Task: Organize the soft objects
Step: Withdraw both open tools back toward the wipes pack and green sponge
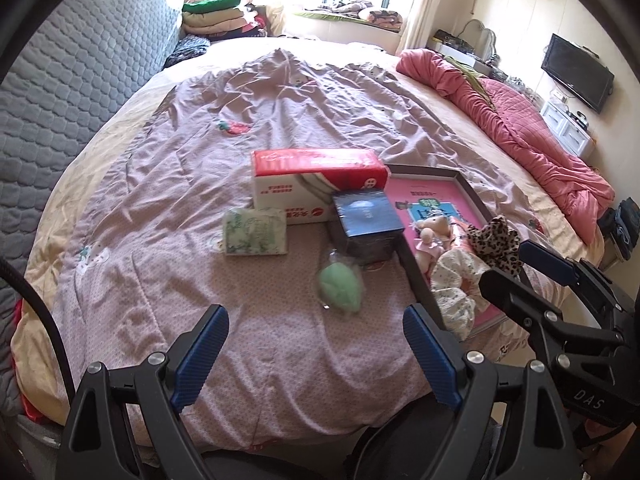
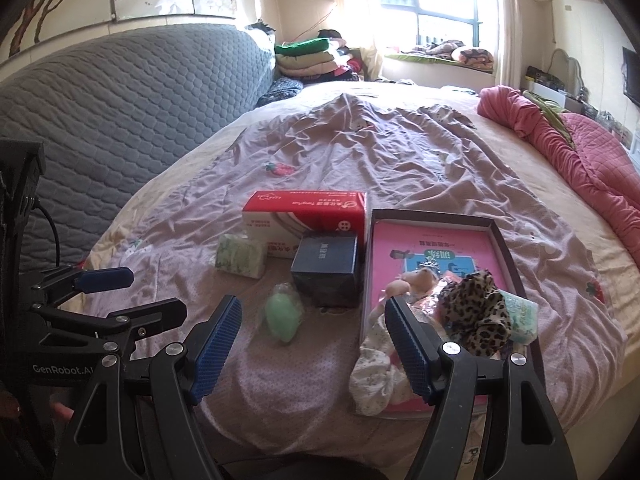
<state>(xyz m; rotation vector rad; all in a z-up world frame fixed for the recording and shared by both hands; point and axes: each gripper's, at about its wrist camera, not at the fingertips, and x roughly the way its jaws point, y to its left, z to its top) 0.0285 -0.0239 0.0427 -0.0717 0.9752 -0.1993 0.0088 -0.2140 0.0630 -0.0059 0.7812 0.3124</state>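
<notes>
Both grippers are hovering wide and empty over the bed: the left gripper (image 1: 316, 360) and the right gripper (image 2: 312, 344). The green soft toy (image 1: 340, 286) is lying outside the tray (image 2: 516, 264), just beside it. I judge collecting is underway; next move needs a gentle pinch.

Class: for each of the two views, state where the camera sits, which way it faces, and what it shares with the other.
Left wrist: on the left gripper, facing down the bed; right gripper at right.
Right wrist: on the right gripper, same direction; left gripper at left.
Shared: green soft toy, dark box, tray.
</notes>
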